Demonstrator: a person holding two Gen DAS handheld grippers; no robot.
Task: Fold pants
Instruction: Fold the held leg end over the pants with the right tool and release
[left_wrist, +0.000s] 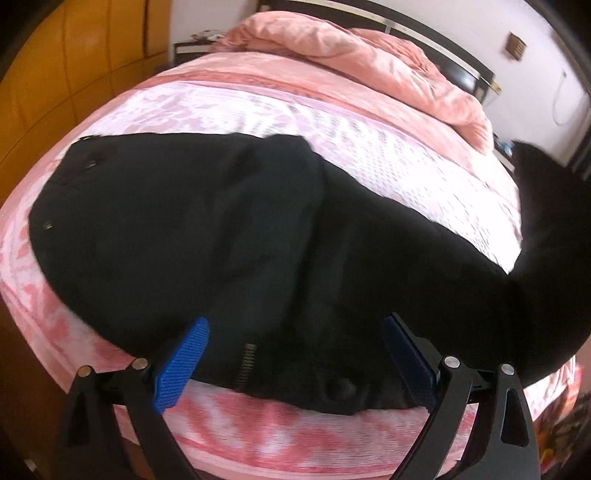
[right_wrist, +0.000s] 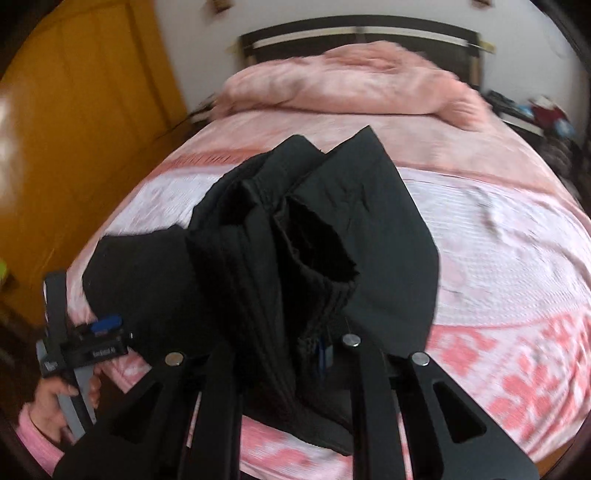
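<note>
Black pants (left_wrist: 207, 229) lie across the pink patterned bed sheet (left_wrist: 332, 122), waistband with zipper at the near edge. My left gripper (left_wrist: 295, 332) is open, its blue pads (left_wrist: 181, 365) on either side of the waistband, just above it. The far leg end rises at the right edge of the left wrist view (left_wrist: 546, 229). In the right wrist view, my right gripper (right_wrist: 310, 354) is shut on the leg cuffs of the pants (right_wrist: 280, 236), held bunched above the bed. The left gripper also shows there, at lower left (right_wrist: 99, 332), in a hand.
A crumpled pink quilt (right_wrist: 351, 81) lies at the head of the bed against a dark headboard (right_wrist: 362, 33). An orange wooden wardrobe (right_wrist: 74, 110) stands on the left. A cluttered nightstand (right_wrist: 535, 110) is at the far right.
</note>
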